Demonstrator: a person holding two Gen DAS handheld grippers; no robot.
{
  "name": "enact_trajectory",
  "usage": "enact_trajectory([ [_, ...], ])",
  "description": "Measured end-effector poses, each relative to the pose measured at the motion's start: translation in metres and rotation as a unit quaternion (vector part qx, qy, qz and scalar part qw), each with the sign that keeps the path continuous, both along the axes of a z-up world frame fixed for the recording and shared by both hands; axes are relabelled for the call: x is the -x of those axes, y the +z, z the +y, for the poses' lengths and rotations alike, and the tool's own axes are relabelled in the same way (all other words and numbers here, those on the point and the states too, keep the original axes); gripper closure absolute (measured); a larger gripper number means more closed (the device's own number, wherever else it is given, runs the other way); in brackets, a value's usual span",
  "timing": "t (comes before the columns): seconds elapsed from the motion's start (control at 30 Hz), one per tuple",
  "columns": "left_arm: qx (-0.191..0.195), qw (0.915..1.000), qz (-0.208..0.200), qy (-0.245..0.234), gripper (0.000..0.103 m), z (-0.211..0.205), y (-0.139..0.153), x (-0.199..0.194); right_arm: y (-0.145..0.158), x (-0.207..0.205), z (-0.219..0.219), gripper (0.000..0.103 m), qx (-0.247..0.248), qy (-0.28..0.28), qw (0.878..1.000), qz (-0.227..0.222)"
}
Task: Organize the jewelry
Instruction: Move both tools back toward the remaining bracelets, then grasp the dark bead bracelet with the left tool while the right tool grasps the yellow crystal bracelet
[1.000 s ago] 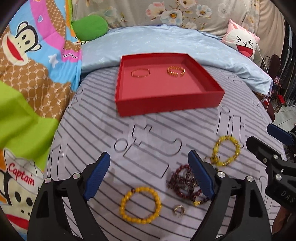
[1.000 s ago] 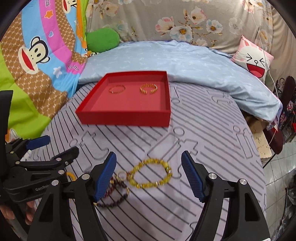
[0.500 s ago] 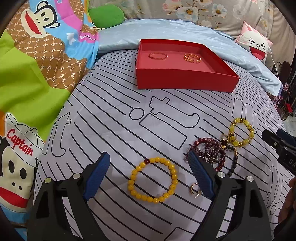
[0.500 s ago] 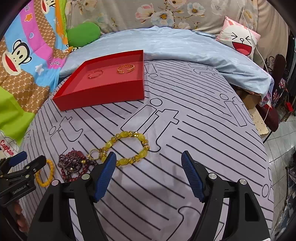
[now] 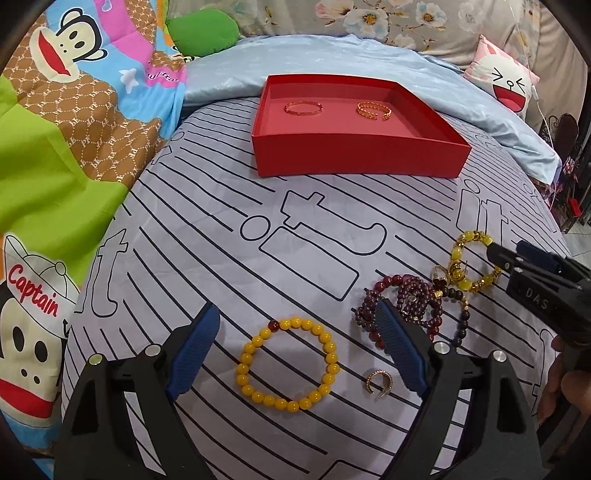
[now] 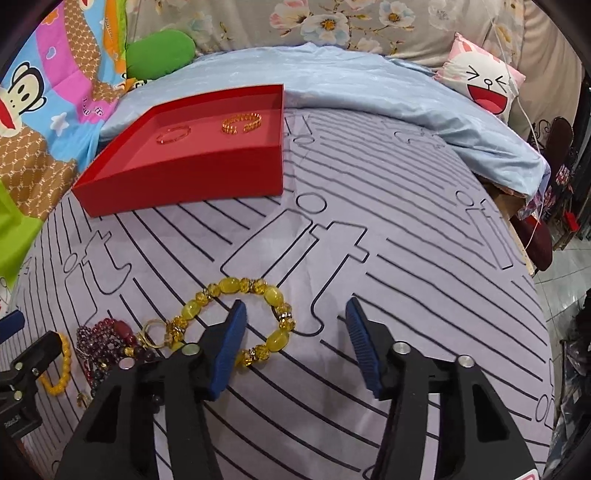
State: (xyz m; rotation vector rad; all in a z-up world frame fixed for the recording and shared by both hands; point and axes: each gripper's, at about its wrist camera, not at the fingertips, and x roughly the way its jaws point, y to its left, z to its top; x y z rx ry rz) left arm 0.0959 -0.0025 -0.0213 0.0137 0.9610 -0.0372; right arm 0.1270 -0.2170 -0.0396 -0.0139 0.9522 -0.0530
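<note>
A red tray (image 5: 354, 162) (image 6: 184, 177) at the far side of the bed holds a thin gold bangle (image 5: 303, 108) (image 6: 173, 134) and a gold chain cuff (image 5: 373, 110) (image 6: 242, 123). On the striped sheet lie a yellow bead bracelet (image 5: 289, 364) (image 6: 61, 365), dark red bead strands (image 5: 406, 302) (image 6: 103, 341), a small gold ring (image 5: 378, 382) and a yellow crystal bracelet (image 5: 472, 262) (image 6: 236, 321). My left gripper (image 5: 295, 343) is open over the yellow bead bracelet. My right gripper (image 6: 295, 339) is open, its left finger inside the crystal bracelet's loop.
A cartoon monkey blanket (image 5: 74, 110) lies to the left, a green cushion (image 5: 201, 31) and a light blue duvet (image 5: 332, 55) lie behind the tray. A cat-face pillow (image 6: 480, 85) sits at the far right. The bed's edge drops off at the right.
Both grippers have moved down and closer to the jewelry. The right gripper has come forward until its left finger sits in the crystal bracelet's loop. Both stay open.
</note>
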Motion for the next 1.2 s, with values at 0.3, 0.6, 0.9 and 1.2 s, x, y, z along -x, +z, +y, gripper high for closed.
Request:
enact_trajectory([
  [0.3,0.009,0.9999,0.004,-0.012,0.021,-0.008,-0.001,0.000,-0.003,0.018,-0.004,0.088,-0.020,0.009,1.000,0.005],
  [0.6,0.019,0.9996,0.014,-0.018,0.024,-0.011,-0.007,-0.004,-0.003,0.044,-0.002,0.094,-0.053,0.008,0.998,0.021],
  [0.9,0.038,0.9982,0.022,-0.041,0.042,-0.019,-0.015,-0.011,-0.004,0.049,0.002,0.094,-0.061,0.012,0.998,0.024],
  [1.2,0.058,0.9960,0.036,-0.057,0.046,-0.020,-0.021,-0.011,-0.004,0.047,0.003,0.093,-0.059,0.013,0.998,0.024],
])
